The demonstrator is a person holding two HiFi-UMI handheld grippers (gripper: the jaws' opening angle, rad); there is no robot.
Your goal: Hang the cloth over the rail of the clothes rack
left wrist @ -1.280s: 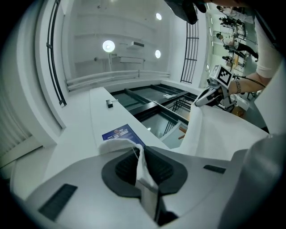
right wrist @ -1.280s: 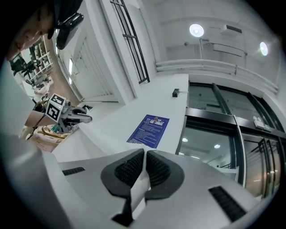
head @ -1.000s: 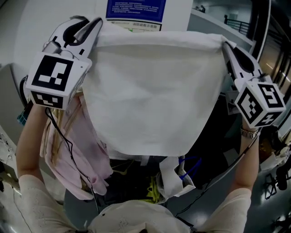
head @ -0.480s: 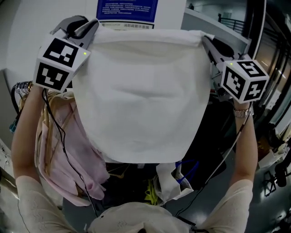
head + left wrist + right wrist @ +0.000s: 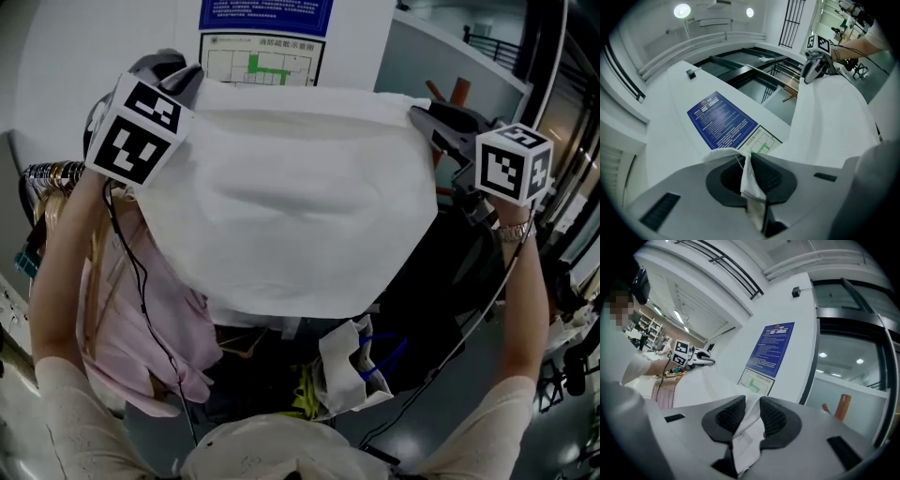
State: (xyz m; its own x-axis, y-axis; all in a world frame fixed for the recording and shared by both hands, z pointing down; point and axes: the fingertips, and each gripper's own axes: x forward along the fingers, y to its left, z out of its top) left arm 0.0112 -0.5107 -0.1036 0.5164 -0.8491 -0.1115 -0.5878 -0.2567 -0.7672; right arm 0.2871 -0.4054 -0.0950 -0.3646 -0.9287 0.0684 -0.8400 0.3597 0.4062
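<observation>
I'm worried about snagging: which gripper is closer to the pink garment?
Left. The left gripper is above the pink garment; the right gripper is across the white cloth, at its far corner.

A blue notice [image 5: 265, 13] at twelve o'clock (a floor plan [image 5: 262, 67] just below it); a pink garment [image 5: 117, 328] hangs at eight o'clock.

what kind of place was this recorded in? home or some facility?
Likely a public or office-type building, not a home: a blue notice with an evacuation-style floor plan under it is posted on the white wall, and dark-framed glass partitions run beside it. Pink garments hang at the lower left.
</observation>
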